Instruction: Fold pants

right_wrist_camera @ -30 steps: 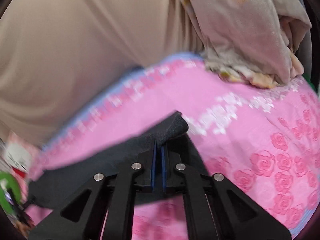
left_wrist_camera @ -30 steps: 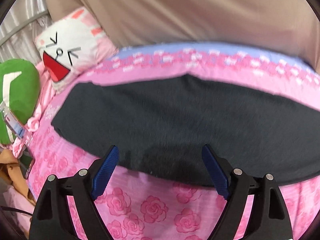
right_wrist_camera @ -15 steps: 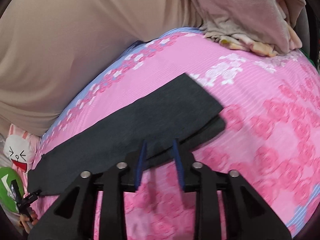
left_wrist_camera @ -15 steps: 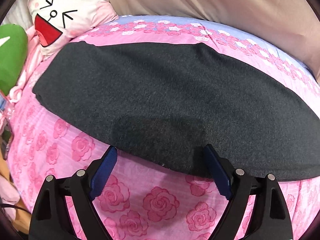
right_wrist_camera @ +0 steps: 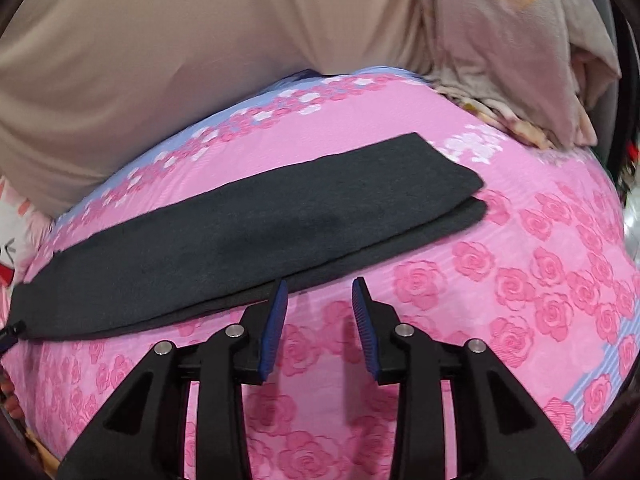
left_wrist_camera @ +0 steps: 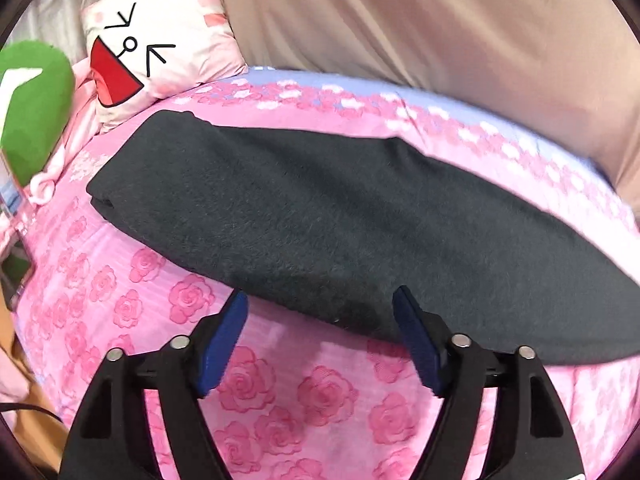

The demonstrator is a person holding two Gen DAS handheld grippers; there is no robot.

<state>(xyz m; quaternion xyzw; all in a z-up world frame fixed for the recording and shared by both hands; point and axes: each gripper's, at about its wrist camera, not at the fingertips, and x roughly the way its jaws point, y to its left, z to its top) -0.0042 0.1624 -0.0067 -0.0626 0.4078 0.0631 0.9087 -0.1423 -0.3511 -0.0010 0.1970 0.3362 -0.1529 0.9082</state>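
The dark grey pants [left_wrist_camera: 340, 216] lie flat on the pink rose bedspread [left_wrist_camera: 120, 304], folded lengthwise with one leg on the other. In the right wrist view the pants [right_wrist_camera: 240, 232] run from lower left to upper right, and the lower leg's end sticks out a little past the upper one. My left gripper [left_wrist_camera: 320, 312] is open and empty, its fingertips at the pants' near edge. My right gripper [right_wrist_camera: 320, 292] is open and empty, just in front of the pants' near edge.
A cartoon-face pillow [left_wrist_camera: 152, 48] and a green plush [left_wrist_camera: 32, 108] sit at the bed's left end. A crumpled pale blanket [right_wrist_camera: 520, 52] lies at the right end. A beige curtain [right_wrist_camera: 180, 60] hangs behind the bed.
My right gripper opened, let go of the pants' leg end and drew back toward the near edge. The leg now lies flat on the other. My left gripper stayed open and shifted slightly.
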